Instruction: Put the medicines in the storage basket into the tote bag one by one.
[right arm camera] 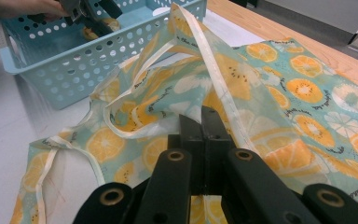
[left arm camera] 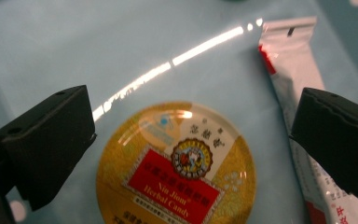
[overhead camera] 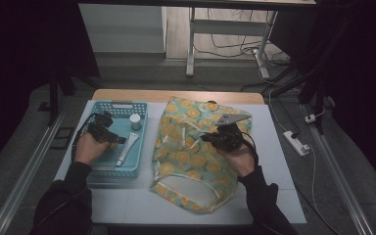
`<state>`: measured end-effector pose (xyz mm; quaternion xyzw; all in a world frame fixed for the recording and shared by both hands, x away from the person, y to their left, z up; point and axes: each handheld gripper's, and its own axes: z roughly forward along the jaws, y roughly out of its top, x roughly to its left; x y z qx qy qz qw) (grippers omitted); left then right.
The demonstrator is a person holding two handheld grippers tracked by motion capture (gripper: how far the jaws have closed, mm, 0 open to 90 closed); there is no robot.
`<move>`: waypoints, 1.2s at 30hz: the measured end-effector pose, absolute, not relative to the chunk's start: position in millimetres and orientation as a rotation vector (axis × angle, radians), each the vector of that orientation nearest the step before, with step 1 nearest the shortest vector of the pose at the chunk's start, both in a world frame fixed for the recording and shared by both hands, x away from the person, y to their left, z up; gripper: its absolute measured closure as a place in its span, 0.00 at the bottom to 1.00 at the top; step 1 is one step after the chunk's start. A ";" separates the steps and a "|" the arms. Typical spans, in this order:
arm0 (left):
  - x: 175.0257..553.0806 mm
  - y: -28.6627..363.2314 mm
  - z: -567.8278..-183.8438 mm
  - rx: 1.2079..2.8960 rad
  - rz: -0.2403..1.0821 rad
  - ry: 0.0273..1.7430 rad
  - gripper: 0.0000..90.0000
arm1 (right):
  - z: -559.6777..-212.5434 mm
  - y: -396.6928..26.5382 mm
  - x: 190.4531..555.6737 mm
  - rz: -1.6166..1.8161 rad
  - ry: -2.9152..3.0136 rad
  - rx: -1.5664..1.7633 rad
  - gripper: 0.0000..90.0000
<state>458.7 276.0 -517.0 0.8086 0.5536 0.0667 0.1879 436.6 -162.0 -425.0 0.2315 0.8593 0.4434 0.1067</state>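
Candy tin (left arm camera: 176, 169) cut off below

Inside the pale blue perforated plastic basket (overhead camera: 94, 172), the long white-and-red tube (left arm camera: 303, 121) is crowding the round gold candy tin (left arm camera: 177, 172) on one side, while bare basket floor is lying open on the other. The citrus-print fabric bag (overhead camera: 191, 156) is covering the tabletop (overhead camera: 274, 161) beside the basket.

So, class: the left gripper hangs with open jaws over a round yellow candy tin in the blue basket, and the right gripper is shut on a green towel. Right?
One slip: the right gripper is shut on an orange-print fabric bag, as the right gripper view shows. The left gripper, candy tin and blue basket stand as stated.
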 end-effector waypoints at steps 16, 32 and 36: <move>451.5 274.1 -516.5 2.302 0.116 1.772 0.22 | -425.9 -160.8 436.5 1.301 2.537 0.676 1.00; 440.0 281.0 -498.2 2.192 0.179 1.662 0.23 | -425.5 -161.2 436.2 1.313 2.527 0.671 1.00; 434.1 281.5 -492.4 2.160 0.193 1.613 0.23 | -424.6 -161.6 436.2 1.320 2.524 0.668 1.00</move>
